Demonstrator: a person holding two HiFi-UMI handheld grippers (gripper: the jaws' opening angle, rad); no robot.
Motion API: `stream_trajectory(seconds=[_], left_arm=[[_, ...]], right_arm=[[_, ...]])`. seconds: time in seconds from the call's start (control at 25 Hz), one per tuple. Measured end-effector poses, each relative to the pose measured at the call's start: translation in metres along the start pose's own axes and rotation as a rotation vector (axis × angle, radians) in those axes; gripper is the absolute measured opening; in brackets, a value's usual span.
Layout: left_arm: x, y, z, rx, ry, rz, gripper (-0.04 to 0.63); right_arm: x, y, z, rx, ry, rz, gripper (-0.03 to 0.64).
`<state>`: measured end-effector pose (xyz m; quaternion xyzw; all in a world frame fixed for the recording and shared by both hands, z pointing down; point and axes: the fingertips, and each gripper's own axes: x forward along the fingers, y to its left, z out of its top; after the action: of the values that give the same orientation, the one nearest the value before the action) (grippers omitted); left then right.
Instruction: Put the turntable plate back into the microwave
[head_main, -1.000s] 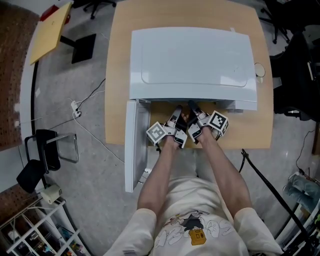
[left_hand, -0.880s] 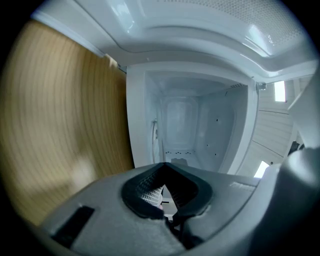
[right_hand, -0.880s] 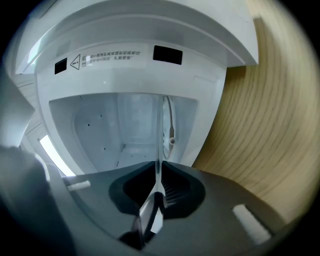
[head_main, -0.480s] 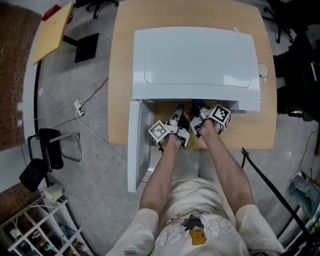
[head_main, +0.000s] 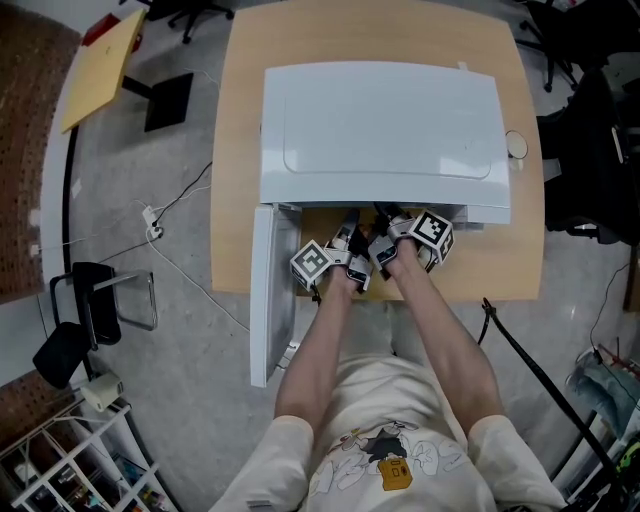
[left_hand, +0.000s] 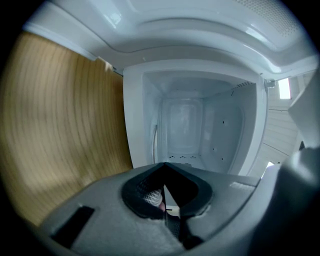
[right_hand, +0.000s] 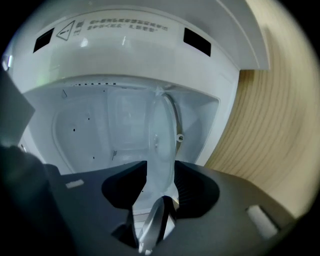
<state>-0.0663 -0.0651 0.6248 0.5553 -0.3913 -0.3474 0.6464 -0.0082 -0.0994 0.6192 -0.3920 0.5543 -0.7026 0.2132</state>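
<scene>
The turntable plate (right_hand: 162, 135) is seen edge-on between the 2 jaws of the right gripper (right_hand: 157, 169). Its near rim sits down in the gap and its far part is set before the cavity (right_hand: 95, 130). These jaws have just been opened and are held wide. The plate stands between them without being clamped, and whether its rim touches 1 jaw cannot be told. The left gripper (left_hand: 164, 167) is clenched, with nothing seen between its jaws, and is pointed into the same cavity. Both grippers are held side by side at the mouth of the microwave (head_main: 380, 130), whose door (head_main: 268, 300) is swung open to the left. The microwave is set on a wooden table (head_main: 235, 150).
</scene>
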Motion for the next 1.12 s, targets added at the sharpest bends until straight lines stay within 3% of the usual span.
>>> stream_trajectory(seconds=[0.52, 0.76, 1.12], left_arm=[[0.017, 0.005, 0.005, 0.024, 0.019, 0.047, 0.0], [0.008, 0.01, 0.006, 0.003, -0.01, 0.063, 0.0], [0.026, 0.005, 0.012, 0.01, 0.017, 0.053, 0.0]], right_arm=[[-0.024, 0.002, -0.006, 0.0, -0.004, -0.027, 0.164], [-0.015, -0.003, -0.004, 0.068, -0.006, 0.015, 0.164], [0.004, 0.008, 0.006, 0.046, 0.003, 0.025, 0.166]])
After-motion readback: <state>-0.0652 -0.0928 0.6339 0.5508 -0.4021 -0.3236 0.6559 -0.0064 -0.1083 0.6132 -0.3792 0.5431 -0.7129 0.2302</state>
